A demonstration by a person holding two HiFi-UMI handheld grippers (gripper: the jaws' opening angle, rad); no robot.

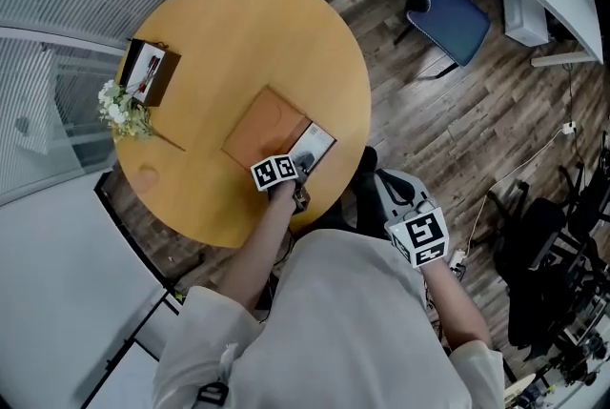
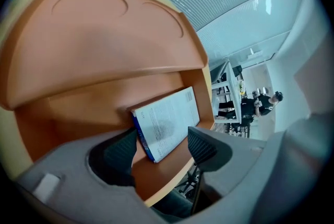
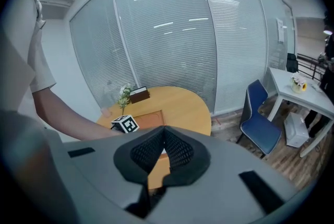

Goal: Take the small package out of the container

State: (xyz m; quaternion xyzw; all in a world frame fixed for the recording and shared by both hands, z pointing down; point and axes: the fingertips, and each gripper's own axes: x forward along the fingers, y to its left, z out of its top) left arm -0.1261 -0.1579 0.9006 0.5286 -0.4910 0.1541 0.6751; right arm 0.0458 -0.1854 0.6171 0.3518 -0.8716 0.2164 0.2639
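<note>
With the small package (image 2: 169, 121) lying flat at the container's (image 2: 104, 50) near end, the left tool (image 2: 164, 145) straddles its near corner, jaws wide apart and empty, so closing on it seems next; the right tool (image 3: 163, 151), shut on nothing, hangs well clear of the container.

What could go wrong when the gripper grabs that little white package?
1. The left gripper has its jaws open around one corner of the flat small package, so a pinch there might slip or twist it.
2. Nothing holds the orange container: the right gripper is shut and off the table. Pulling could drag the container, which lies near the table's edge, over it.
</note>
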